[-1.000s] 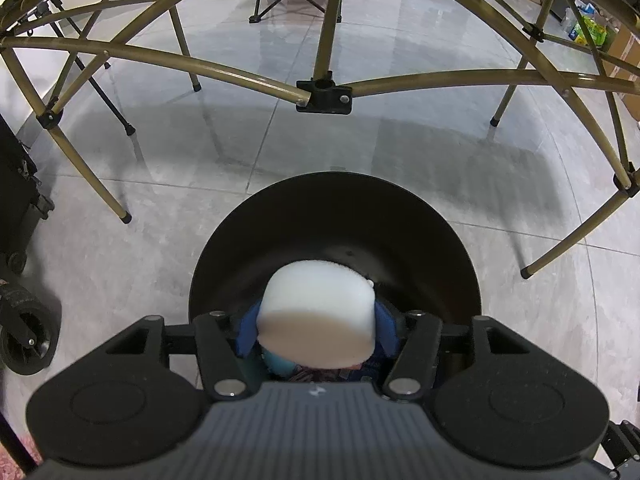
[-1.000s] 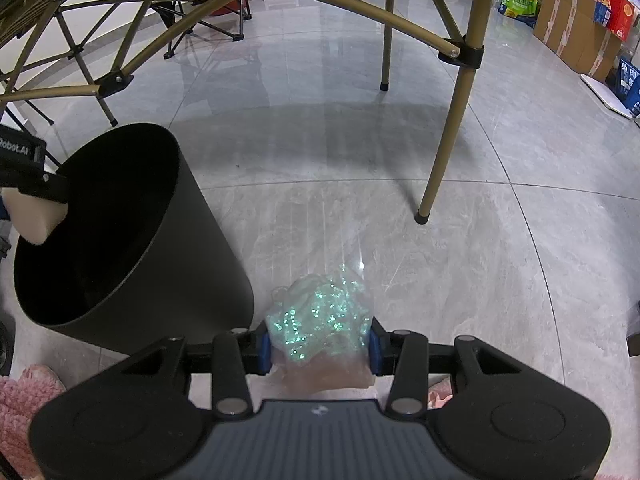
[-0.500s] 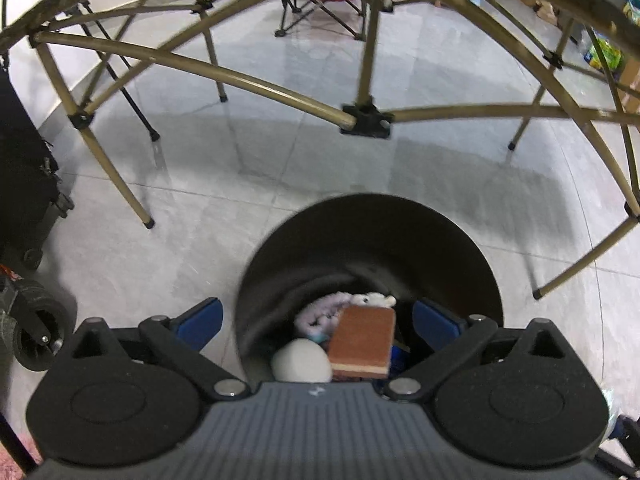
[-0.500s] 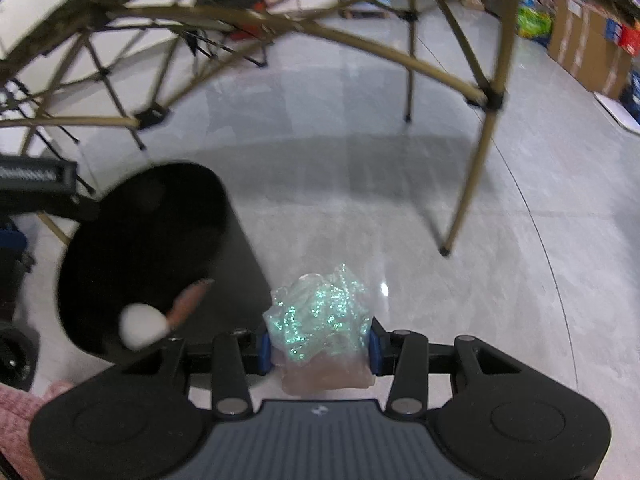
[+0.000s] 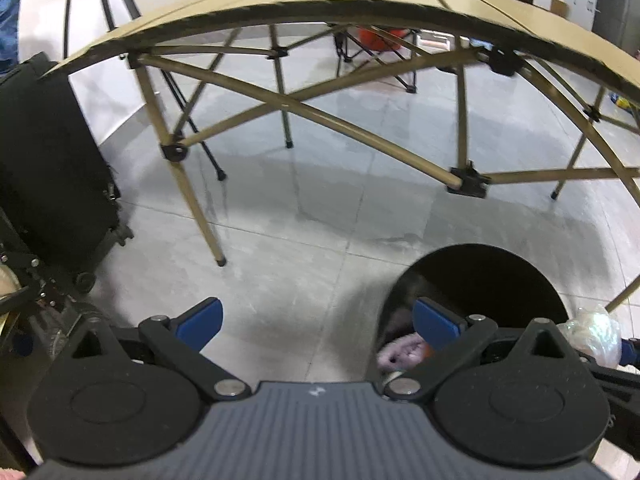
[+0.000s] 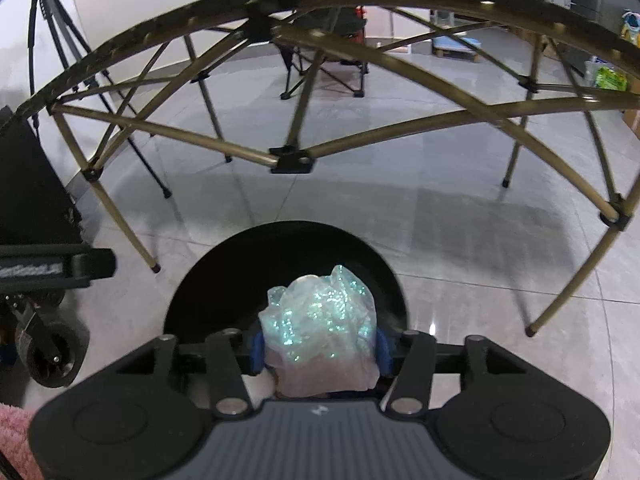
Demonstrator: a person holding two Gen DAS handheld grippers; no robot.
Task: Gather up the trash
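Gaping black bin [image 6: 224,280] (purple trash [image 5: 400,354] inside), glittery bag [image 6: 320,320] above.

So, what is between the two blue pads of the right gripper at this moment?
A crumpled shiny plastic bag sits between the pads of the right gripper, right above the open black bin. The jaws have just been opening. The right wrist view shows it.

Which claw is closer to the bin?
Right. The right claw is over the bin with a bag; the left claw is off beside it.

The black bin's [image 6: 286,276] mouth gapes unobstructed; folding table legs [image 6: 120,220] crowd behind.
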